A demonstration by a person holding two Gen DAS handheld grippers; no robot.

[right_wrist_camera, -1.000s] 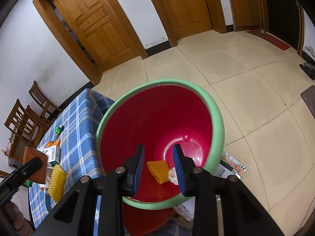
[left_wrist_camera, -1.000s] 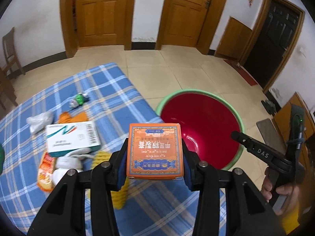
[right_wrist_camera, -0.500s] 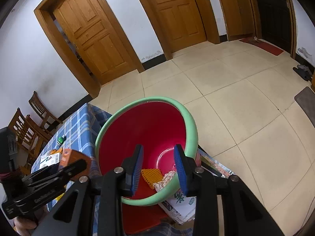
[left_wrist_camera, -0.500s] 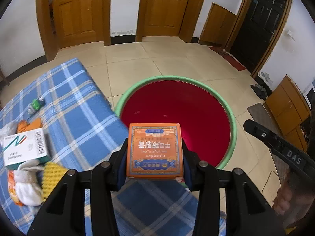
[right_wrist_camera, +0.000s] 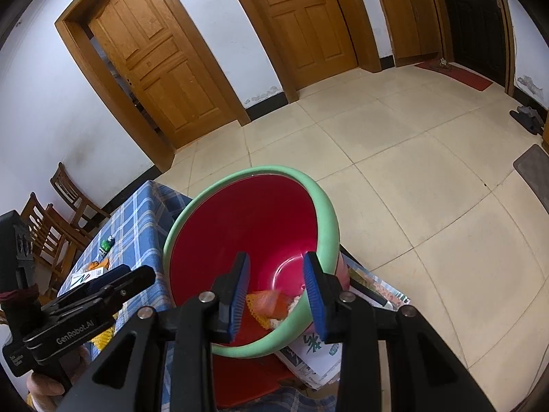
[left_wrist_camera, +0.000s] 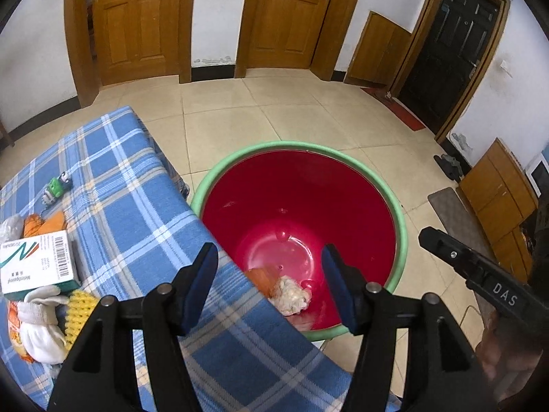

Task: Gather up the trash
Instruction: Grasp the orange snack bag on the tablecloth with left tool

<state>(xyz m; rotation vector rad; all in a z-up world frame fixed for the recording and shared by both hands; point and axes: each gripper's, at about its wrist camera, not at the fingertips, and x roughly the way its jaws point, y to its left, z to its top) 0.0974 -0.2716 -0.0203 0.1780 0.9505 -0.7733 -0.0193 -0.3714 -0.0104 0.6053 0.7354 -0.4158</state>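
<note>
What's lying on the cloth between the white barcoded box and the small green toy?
Orange scraps lie between the white barcoded box and the small green toy, seen in the left wrist view.

Place: a lived-in room of a home.
Doors: panelled wooden doors [left_wrist_camera: 137, 24] in white walls, a dark door [left_wrist_camera: 453, 58] to the right.
Floor: pale tiles [right_wrist_camera: 411, 178] with a red mat [right_wrist_camera: 456, 73] and slippers [right_wrist_camera: 528, 120] by the wall.
Furniture: wooden chairs [right_wrist_camera: 65, 199], low cabinets [left_wrist_camera: 497, 202].
Surface: a blue checked cloth [left_wrist_camera: 130, 213] strewn with household litter, a red basin [left_wrist_camera: 298, 219] beside it.
</note>
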